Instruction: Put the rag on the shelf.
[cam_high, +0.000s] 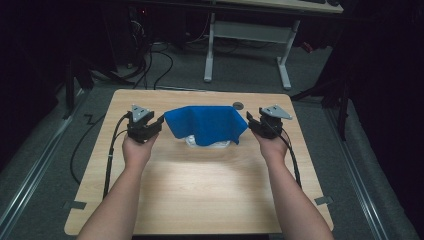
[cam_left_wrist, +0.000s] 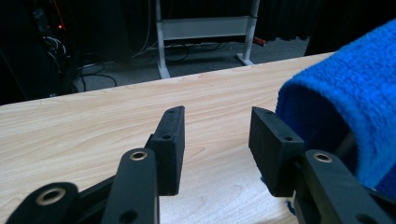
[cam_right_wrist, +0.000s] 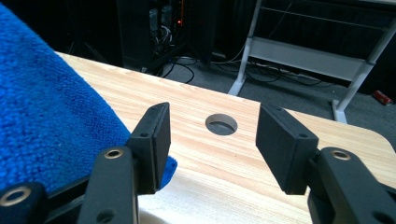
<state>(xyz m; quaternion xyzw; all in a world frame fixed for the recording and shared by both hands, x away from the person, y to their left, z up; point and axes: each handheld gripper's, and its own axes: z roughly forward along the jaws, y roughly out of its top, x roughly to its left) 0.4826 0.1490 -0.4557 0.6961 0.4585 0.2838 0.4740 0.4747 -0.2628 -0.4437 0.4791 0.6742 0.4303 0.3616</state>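
A blue towel (cam_high: 207, 125) lies draped over a white object (cam_high: 207, 143) at the middle of the wooden table (cam_high: 200, 190). My left gripper (cam_high: 160, 122) stands open just off the towel's left edge. In the left gripper view the towel (cam_left_wrist: 345, 93) sits outside the right-hand jaw, and nothing is between the fingers of the left gripper (cam_left_wrist: 217, 135). My right gripper (cam_high: 248, 120) is open at the towel's right edge. In the right gripper view the towel (cam_right_wrist: 42, 107) rests against the outside of the left-hand jaw, and the gap of the right gripper (cam_right_wrist: 212, 135) holds nothing.
A round cable hole (cam_high: 238, 105) in the table lies just behind the towel, also ahead of the right jaws as the hole (cam_right_wrist: 221, 124). Beyond the table stands a white-legged desk (cam_high: 210, 50), with cables (cam_high: 160, 65) on the floor. Bare wood lies between the forearms.
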